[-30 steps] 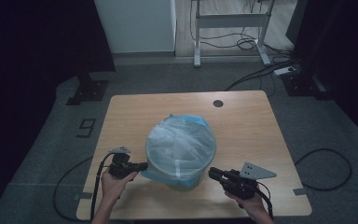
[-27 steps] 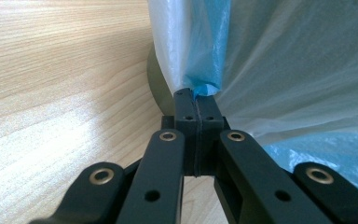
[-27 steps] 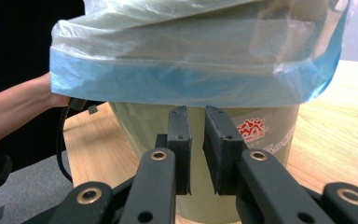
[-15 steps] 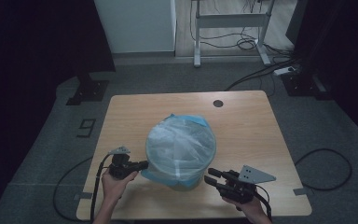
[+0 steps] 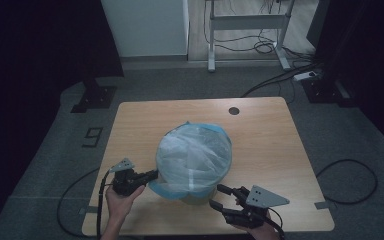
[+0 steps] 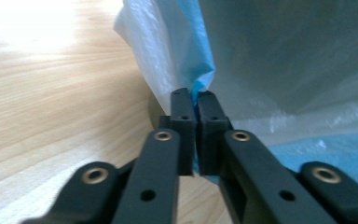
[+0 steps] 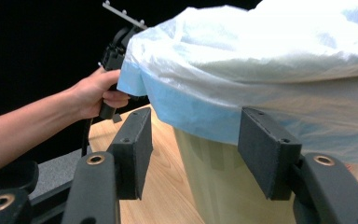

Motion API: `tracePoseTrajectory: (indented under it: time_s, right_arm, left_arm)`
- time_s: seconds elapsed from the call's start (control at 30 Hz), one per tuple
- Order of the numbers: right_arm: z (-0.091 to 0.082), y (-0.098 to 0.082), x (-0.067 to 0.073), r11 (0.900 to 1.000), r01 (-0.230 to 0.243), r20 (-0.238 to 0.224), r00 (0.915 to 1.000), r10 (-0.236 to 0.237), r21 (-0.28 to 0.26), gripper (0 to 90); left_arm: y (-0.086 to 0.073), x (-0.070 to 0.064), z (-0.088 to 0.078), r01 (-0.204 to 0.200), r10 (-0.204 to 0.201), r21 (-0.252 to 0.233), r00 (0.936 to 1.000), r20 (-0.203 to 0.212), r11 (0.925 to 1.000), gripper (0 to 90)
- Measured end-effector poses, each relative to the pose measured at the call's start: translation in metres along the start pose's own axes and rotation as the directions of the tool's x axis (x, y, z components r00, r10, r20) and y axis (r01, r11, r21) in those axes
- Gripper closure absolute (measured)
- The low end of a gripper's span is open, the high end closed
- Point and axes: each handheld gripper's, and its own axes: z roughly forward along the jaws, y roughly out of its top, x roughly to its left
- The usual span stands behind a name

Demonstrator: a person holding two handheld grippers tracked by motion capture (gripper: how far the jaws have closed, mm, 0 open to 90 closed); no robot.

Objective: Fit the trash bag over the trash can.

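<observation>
Pale wooden surface (image 5: 265, 135) fills the middle of the high view, dark carpet around it, a small round dark hole (image 5: 234, 110) near its far edge. Centre of the surface, slightly toward the near edge: a bin (image 7: 214, 186) with pale yellowish walls, draped over its top in a translucent white bag (image 5: 194, 157) with a blue hem. The bag balloons over the mouth and hangs down the sides; the hem falls partway down the wall in the right gripper view, where the bin's lower wall stays bare. Left hand (image 5: 122, 200) at lower left of the high view carries the left gripper (image 5: 152, 174), which meets the bag's lower left edge. In the left gripper view its jaws stand almost together, pinched on a fold of the blue hem, the film rising up and to the right from the pinch. Right gripper (image 5: 221, 196) sits at lower centre-right of the high view, just beside the bin's near side, not touching it. Its jaws have just been opening and now stand wide apart; in its own view the hem and bin wall lie beyond the gap between the pads (image 7: 266, 149), nothing pressed between them. Cables trail off both grippers toward the near edge.
</observation>
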Motion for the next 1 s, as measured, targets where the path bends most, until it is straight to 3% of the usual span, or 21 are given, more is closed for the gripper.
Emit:
tracePoseTrajectory:
  time_s: [0.07,0.13,0.23,0.43,0.57,0.7,1.0]
  right_arm:
    - [-0.002,0.001,-0.001,1.000,-0.002,0.003,1.0000,0.002,-0.004,44.2]
    - [-0.005,0.000,-0.004,1.000,-0.010,0.008,0.9999,0.010,-0.006,44.2]
    - [-0.008,-0.003,-0.008,1.000,-0.028,0.014,0.9995,0.028,-0.004,44.3]
    - [-0.015,-0.007,-0.020,0.998,-0.061,0.037,0.9974,0.061,-0.011,44.1]
    - [-0.021,-0.011,-0.031,0.996,-0.082,0.067,0.9942,0.084,-0.021,43.5]
    - [-0.027,-0.016,-0.042,0.994,-0.111,0.092,0.9894,0.113,-0.023,42.6]
    - [-0.034,-0.020,-0.054,0.992,-0.126,0.128,0.9834,0.128,-0.026,41.2]
  left_arm:
    - [-0.002,-0.002,-0.003,-0.011,0.010,-0.018,0.9979,-0.064,0.9998,74.4]
    - [-0.002,0.000,-0.011,0.009,-0.015,-0.073,0.9963,-0.085,0.9973,61.3]
    - [-0.001,0.006,-0.026,0.022,-0.034,-0.139,0.9953,-0.090,0.9901,48.3]
    - [0.003,0.012,-0.050,0.006,-0.017,-0.198,0.9986,-0.050,0.9803,31.4]
    - [0.009,0.007,-0.056,-0.038,0.036,-0.226,0.9993,-0.015,0.9734,27.5]
    - [0.015,0.002,-0.055,-0.097,0.100,-0.230,0.9949,0.003,0.9684,26.9]
    - [0.027,-0.005,-0.048,-0.164,0.170,-0.218,0.9853,0.011,0.9622,27.7]
